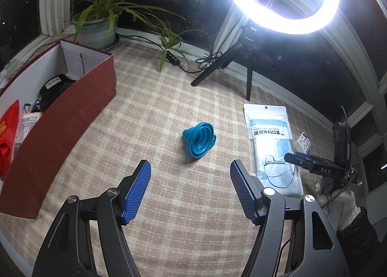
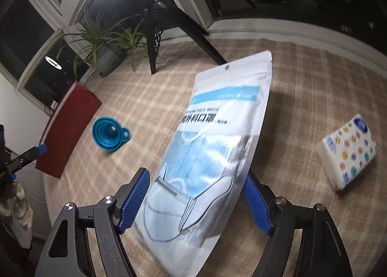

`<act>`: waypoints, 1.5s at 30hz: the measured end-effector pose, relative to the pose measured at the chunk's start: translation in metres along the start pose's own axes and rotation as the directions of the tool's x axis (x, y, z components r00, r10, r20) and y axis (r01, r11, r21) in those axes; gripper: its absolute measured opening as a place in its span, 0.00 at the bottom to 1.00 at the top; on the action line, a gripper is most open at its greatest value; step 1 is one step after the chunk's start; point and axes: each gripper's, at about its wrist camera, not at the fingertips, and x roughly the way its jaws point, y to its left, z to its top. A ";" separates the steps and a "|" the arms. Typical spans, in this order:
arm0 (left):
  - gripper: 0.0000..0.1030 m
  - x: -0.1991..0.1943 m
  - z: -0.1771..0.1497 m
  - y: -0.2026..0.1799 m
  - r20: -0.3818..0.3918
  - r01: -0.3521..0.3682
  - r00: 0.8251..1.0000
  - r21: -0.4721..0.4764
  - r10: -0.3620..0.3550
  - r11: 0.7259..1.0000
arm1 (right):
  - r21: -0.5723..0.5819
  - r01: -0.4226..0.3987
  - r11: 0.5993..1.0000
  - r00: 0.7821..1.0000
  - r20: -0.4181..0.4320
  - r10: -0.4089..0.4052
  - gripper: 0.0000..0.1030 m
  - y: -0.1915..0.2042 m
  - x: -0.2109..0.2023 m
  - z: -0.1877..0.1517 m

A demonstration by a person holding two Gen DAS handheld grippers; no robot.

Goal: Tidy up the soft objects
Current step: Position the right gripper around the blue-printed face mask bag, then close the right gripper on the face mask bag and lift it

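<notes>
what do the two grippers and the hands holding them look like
Both grippers, left gripper and right gripper, have black linkage frames with silver pivot bolts and blue textured pads on the fingers. The right one carries white "DAS" lettering and thin black cables. The hand wears a white knit glove and dark sleeve.

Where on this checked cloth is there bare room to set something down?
Bare: between the red box and blue funnel; also between mask pack and tissue pack. Crowded: far edge, with plant pot and tripod.
</notes>
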 end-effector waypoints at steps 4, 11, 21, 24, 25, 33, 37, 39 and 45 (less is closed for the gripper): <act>0.66 0.008 -0.001 -0.006 -0.018 0.011 1.000 0.026 -0.011 1.000 | 0.056 0.078 0.995 0.996 0.029 -0.080 0.72 -0.011 -0.015 -0.010; 0.66 0.047 -0.001 -0.033 -0.110 0.139 0.985 0.064 -0.132 0.988 | 0.187 -0.013 0.982 0.998 0.064 0.001 0.72 -0.032 -0.035 -0.016; 0.66 0.124 -0.016 -0.085 -0.285 0.300 0.921 0.089 -0.265 0.950 | 0.248 -0.039 0.968 0.999 0.039 0.031 0.72 -0.034 -0.010 -0.023; 0.66 0.140 -0.016 -0.093 -0.315 0.313 0.909 0.083 -0.273 0.946 | 0.280 -0.056 0.958 0.998 0.042 0.046 0.72 -0.040 -0.006 -0.024; 0.66 0.146 -0.017 -0.095 -0.327 0.320 0.903 0.080 -0.279 0.944 | 0.291 -0.065 0.954 0.998 0.045 0.054 0.72 -0.042 -0.005 -0.024; 0.66 0.162 -0.017 -0.110 -0.352 0.352 0.888 0.102 -0.297 0.931 | 0.312 -0.089 0.946 0.996 0.044 0.080 0.72 -0.045 -0.002 -0.023; 0.66 0.168 -0.016 -0.119 -0.357 0.376 0.880 0.120 -0.314 0.919 | 0.306 -0.099 0.947 0.995 0.036 0.092 0.72 -0.042 0.002 -0.020; 0.66 0.171 -0.014 -0.122 -0.359 0.391 0.872 0.107 -0.331 0.914 | 0.290 -0.095 0.952 0.995 0.029 0.090 0.72 -0.039 0.004 -0.018; 0.64 0.175 -0.014 -0.134 -0.359 0.384 0.880 0.148 -0.312 0.912 | 0.295 -0.121 0.948 0.993 0.030 0.117 0.72 -0.038 0.007 -0.018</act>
